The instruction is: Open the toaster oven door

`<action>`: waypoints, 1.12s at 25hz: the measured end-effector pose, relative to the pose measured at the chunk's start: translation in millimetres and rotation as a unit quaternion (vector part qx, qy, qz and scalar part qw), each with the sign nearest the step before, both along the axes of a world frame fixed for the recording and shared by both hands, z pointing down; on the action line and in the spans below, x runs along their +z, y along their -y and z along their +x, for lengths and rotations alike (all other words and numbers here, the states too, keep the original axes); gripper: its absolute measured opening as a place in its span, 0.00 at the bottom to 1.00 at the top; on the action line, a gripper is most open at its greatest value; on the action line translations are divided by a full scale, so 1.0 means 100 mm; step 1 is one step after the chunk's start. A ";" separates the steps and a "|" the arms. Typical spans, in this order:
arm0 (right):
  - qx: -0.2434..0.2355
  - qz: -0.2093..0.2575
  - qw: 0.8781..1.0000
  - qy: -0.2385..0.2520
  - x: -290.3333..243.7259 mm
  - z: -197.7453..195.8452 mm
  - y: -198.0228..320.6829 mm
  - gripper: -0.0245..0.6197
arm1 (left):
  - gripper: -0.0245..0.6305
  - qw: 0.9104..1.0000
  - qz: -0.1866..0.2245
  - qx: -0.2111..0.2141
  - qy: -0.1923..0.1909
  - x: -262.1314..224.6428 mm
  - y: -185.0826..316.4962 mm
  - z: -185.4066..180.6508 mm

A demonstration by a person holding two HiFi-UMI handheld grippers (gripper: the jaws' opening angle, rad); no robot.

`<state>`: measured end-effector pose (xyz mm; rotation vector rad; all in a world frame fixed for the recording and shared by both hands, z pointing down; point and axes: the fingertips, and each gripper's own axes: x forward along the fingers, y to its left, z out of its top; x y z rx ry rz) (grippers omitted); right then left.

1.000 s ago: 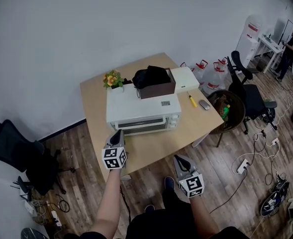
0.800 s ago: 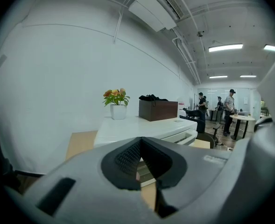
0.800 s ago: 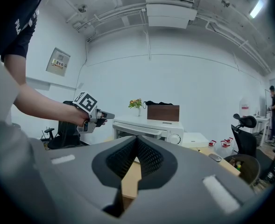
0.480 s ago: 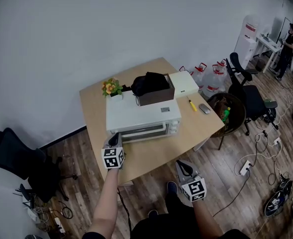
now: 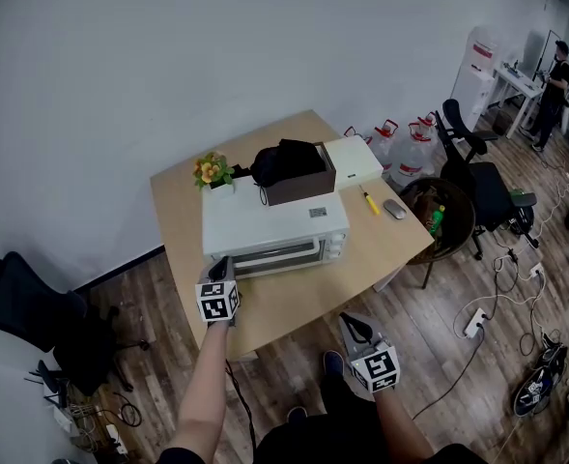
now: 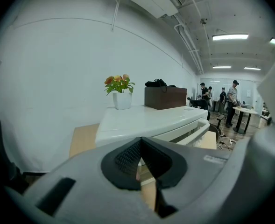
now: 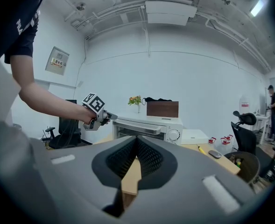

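The white toaster oven [image 5: 272, 225] stands on the wooden table [image 5: 298, 293] with its door shut. Its handle bar [image 7: 137, 126] runs along the top of the door, above the glass. My left gripper [image 5: 222, 262] is shut and empty, its tip just off the oven's front left corner. In the left gripper view the oven [image 6: 149, 121] fills the middle, close ahead of the gripper [image 6: 139, 164]. My right gripper [image 5: 354, 319] is shut on nothing and hangs off the table's front edge. In the right gripper view the jaws [image 7: 136, 154] point at the oven [image 7: 149, 127] and the left gripper [image 7: 97, 111].
On the oven stand a flower pot [image 5: 213, 172] and a brown box with a black bag [image 5: 294, 170]. A white box [image 5: 355, 160], a yellow pen [image 5: 372, 201] and a grey object [image 5: 396, 208] lie at the table's right. Office chairs [image 5: 23, 303], water jugs [image 5: 414, 143] and floor cables surround the table.
My left gripper has drawn nearer to the oven's front left corner. The right gripper has stayed low near the table's front edge.
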<state>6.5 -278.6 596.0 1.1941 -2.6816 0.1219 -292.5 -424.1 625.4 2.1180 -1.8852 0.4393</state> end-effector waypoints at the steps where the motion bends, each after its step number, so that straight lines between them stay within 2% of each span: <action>1: 0.001 -0.003 1.000 0.002 0.01 0.00 0.00 0.05 | 0.03 1.000 -0.003 0.000 0.003 0.02 0.00 0.00; 7: 0.012 -0.012 1.000 0.007 0.05 0.06 0.03 0.05 | 0.03 1.000 -0.010 -0.001 0.018 0.10 0.01 -0.03; 14: 0.010 -0.019 1.000 0.008 0.08 0.05 0.02 0.05 | 0.03 0.999 -0.030 -0.021 0.018 0.12 0.02 -0.05; 19: 0.005 -0.026 0.999 0.019 0.10 0.01 0.00 0.05 | 0.03 0.999 -0.037 -0.012 0.022 0.13 -0.05 -0.02; 28: 0.007 -0.024 0.999 0.019 0.08 0.03 -0.04 0.05 | 0.03 0.999 -0.019 -0.024 0.014 0.13 -0.16 0.00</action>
